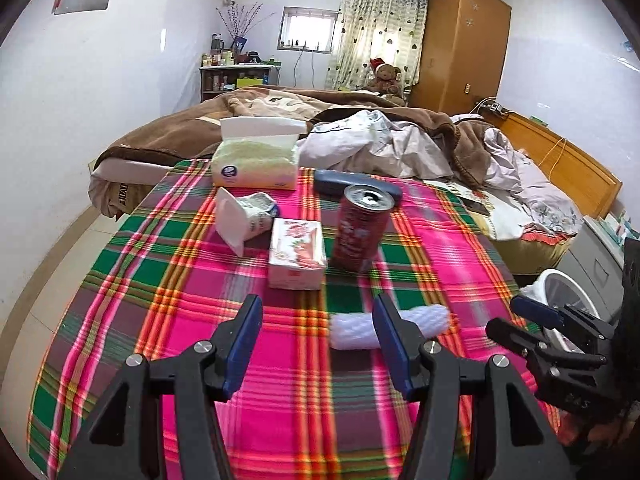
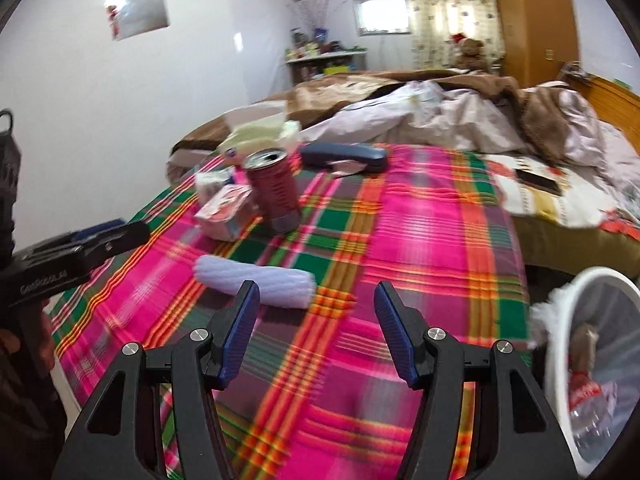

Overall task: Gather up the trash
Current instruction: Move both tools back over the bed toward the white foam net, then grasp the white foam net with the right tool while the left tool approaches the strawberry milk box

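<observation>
Table with plaid cloth [image 1: 168,300], both wrist views. My left gripper [image 1: 316,346] and my right gripper [image 2: 316,334] are each spread wide and hold nothing. The nearest piece of trash is a white foam sleeve [image 2: 256,284], lying flat on the cloth with its long axis running roughly left to right across both views. From my left gripper it lies just ahead and to the right, partly hidden behind the right finger [image 1: 390,344]; from my right gripper it lies just ahead and to the left, its middle behind the left finger [image 2: 240,328]. I judge neither clearly nearer. The sleeve is pale, ribbed, soft-looking and slightly blurred. Farther back stand an opened red can [image 1: 360,228], a pink carton [image 1: 297,254] and a crumpled white cup [image 1: 246,216]. A white bin [image 2: 592,280] sits beside the table's right edge, with a plastic bottle inside.
</observation>
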The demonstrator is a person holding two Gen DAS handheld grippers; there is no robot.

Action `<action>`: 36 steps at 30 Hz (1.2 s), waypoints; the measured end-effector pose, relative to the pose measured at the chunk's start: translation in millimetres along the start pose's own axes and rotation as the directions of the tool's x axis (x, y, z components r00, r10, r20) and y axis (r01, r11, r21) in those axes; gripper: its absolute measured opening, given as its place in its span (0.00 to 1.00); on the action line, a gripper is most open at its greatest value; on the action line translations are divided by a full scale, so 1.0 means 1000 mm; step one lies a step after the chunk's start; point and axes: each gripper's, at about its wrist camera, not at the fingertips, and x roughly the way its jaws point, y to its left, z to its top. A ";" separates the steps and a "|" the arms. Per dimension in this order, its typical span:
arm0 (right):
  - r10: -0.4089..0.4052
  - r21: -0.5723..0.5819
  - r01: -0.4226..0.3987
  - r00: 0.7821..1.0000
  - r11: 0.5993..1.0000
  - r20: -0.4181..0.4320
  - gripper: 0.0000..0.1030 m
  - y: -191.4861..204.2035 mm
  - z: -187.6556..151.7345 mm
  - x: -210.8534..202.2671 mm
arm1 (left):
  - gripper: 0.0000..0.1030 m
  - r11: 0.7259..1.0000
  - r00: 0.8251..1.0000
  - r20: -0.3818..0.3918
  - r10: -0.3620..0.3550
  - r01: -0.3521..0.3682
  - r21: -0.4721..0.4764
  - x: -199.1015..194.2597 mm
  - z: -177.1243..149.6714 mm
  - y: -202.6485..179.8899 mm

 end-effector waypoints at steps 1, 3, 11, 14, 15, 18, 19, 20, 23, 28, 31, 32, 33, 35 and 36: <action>0.038 -0.005 -0.038 0.999 0.999 -0.009 0.59 0.002 0.002 0.005 | 0.57 1.000 1.000 -0.008 0.005 -0.005 -0.004 0.003 0.001 0.003; 0.069 -0.028 -0.070 0.997 0.997 -0.021 0.59 0.006 0.004 0.013 | 0.58 1.000 1.000 -0.019 -0.002 0.002 -0.010 0.010 0.003 0.009; 0.093 -0.165 -0.101 0.994 0.981 -0.059 0.59 0.024 0.008 0.036 | 0.65 0.997 0.993 -0.092 -0.076 0.073 -0.033 0.049 0.018 0.021; 0.106 -0.229 -0.120 0.992 0.966 -0.069 0.59 0.029 0.010 0.043 | 0.65 0.997 0.990 -0.120 -0.072 0.070 -0.024 0.065 0.024 0.022; 0.110 -0.240 -0.124 0.991 0.963 -0.073 0.59 0.029 0.011 0.045 | 0.65 0.997 0.989 -0.125 -0.073 0.072 -0.018 0.068 0.025 0.022; 0.101 -0.290 -0.129 0.989 0.948 -0.111 0.59 0.034 0.009 0.054 | 0.65 0.996 0.986 -0.138 -0.091 0.091 -0.004 0.078 0.029 0.020; 0.104 -0.301 -0.137 0.987 0.944 -0.124 0.59 0.034 0.009 0.056 | 0.65 0.996 0.986 -0.141 -0.093 0.094 -0.004 0.080 0.029 0.020; 0.102 -0.313 -0.142 0.985 0.939 -0.141 0.59 0.036 0.008 0.058 | 0.65 0.996 0.985 -0.149 -0.092 0.093 -0.002 0.083 0.030 0.019; 0.094 -0.322 -0.144 0.982 0.936 -0.164 0.59 0.037 0.007 0.062 | 0.65 0.995 0.982 -0.161 -0.095 0.096 -0.003 0.093 0.032 0.018; 0.034 -0.346 -0.099 0.981 0.933 -0.190 0.59 0.039 0.004 0.066 | 0.65 0.995 0.979 -0.179 -0.100 0.100 -0.009 0.104 0.035 0.017; 0.025 -0.319 -0.086 0.981 0.944 -0.191 0.59 0.034 0.003 0.064 | 0.65 0.996 0.979 -0.179 -0.092 0.093 0.001 0.108 0.037 0.017; 0.031 -0.306 -0.090 0.981 0.948 -0.194 0.59 0.032 0.003 0.063 | 0.65 0.996 0.978 -0.186 -0.092 0.093 -0.002 0.111 0.037 0.018; 0.034 -0.297 -0.092 0.980 0.950 -0.195 0.59 0.031 0.003 0.061 | 0.65 0.996 0.978 -0.187 -0.091 0.091 -0.008 0.112 0.037 0.019; 0.025 -0.287 -0.081 0.981 0.955 -0.193 0.52 0.028 0.004 0.062 | 0.65 0.996 0.979 -0.186 -0.083 0.084 -0.008 0.114 0.037 0.020; 0.017 -0.280 -0.070 0.982 0.958 -0.188 0.48 0.027 0.004 0.062 | 0.65 0.997 0.980 -0.185 -0.077 0.078 -0.001 0.115 0.037 0.019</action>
